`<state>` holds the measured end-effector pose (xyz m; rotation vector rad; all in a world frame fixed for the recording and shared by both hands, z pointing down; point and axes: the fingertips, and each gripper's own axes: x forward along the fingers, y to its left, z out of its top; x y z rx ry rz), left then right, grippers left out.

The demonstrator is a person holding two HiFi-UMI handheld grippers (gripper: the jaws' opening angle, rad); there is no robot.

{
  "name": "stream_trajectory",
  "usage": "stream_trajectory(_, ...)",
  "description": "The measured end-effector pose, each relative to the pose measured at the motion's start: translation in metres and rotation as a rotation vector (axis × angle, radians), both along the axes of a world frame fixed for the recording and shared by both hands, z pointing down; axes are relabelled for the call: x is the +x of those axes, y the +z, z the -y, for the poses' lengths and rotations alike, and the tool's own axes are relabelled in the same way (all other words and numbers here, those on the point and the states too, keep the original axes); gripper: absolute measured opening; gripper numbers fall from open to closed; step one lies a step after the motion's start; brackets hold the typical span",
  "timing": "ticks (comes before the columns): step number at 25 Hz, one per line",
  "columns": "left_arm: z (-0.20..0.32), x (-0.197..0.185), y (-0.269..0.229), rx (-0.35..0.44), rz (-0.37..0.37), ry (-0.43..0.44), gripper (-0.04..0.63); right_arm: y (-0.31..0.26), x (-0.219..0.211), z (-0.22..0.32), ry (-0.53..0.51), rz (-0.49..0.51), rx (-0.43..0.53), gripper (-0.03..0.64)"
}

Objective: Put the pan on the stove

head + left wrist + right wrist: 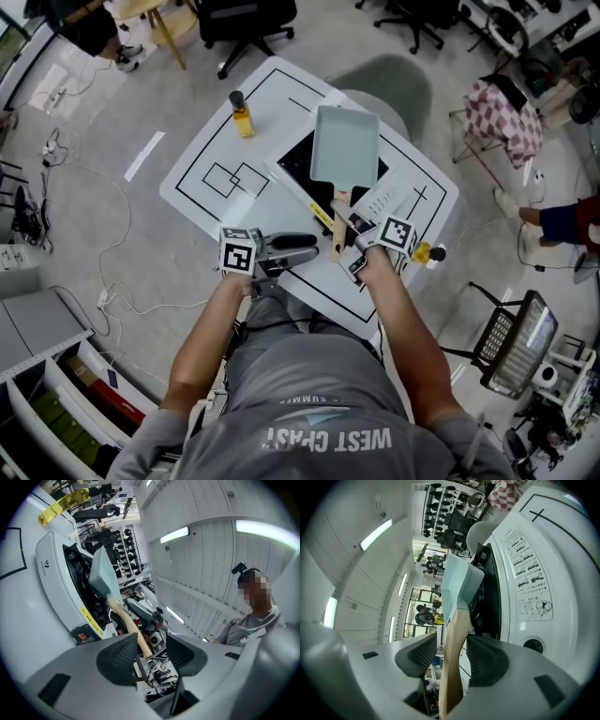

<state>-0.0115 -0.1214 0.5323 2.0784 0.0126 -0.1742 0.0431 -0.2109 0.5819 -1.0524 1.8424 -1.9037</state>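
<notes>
A pale green square pan [345,145] with a wooden handle [338,225] lies on the black top of the white stove [298,161] in the middle of the table. My right gripper [343,219] is open, its jaws on either side of the handle. In the right gripper view the handle [452,653] runs between the pads of the right gripper [451,651], with a gap at the left pad. My left gripper [309,248] is open and holds nothing, just left of the handle. The left gripper view shows the pan [104,581] beyond the left gripper [151,651].
The white table [216,178] carries black line markings. A yellow bottle [243,116] stands at its far left. A small yellow and black object [427,252] lies by my right hand. Chairs, a checked cloth [506,117] and cables surround the table.
</notes>
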Motion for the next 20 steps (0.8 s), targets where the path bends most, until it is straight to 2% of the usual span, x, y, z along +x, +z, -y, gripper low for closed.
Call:
stream_trajectory(9,-0.0014,-0.0038,0.0018,-0.006,0.004,0.003,0.186,0.0000,0.0014,0.0033,0.016,0.034,0.027,0.193)
stream_trajectory(15,-0.0013,-0.0041,0.0024,-0.009,0.006,0.004,0.186,-0.0060,0.0014,0.0026,0.064,0.120,0.054,0.201)
stream_trajectory(17,-0.0011,-0.0041,0.0041,-0.012,0.007,0.004,0.186,-0.0046,0.0022,0.0019,0.072,0.112,0.057,0.201)
stream_trajectory(20,-0.0005,-0.0038,0.0067,-0.016,0.008,0.004,0.186,0.0015,0.0032,-0.0002,0.047,0.035,0.046,0.179)
